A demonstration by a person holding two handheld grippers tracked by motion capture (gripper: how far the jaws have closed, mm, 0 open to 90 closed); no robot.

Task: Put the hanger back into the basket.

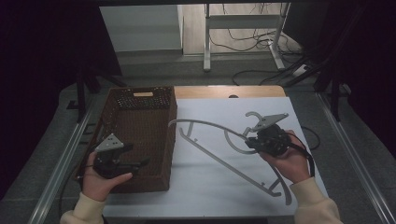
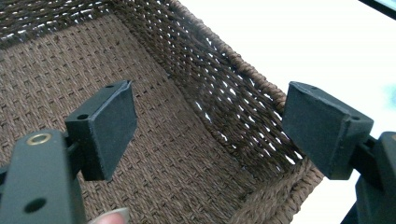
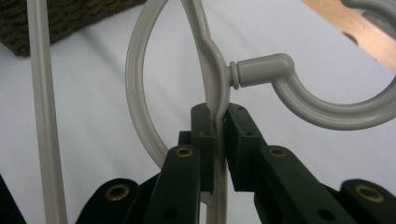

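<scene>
High view: a grey plastic clothes hanger lies on the white sheet covering the table, its hook towards the far edge and one arm reaching down near the sheet's right front corner. The right gripper grips it at the neck. A brown wicker basket stands along the sheet's left edge; the left gripper hovers over its near end. A bare strip of wooden tabletop shows beyond the sheet; cables and a metal stand sit on the floor behind.

Left gripper view: the left gripper has its jaws spread wide, holding nothing, above the basket's woven floor, with the side wall running between them.

Right gripper view: the right gripper is clamped tight on the hanger just below the hook's swivel joint.
</scene>
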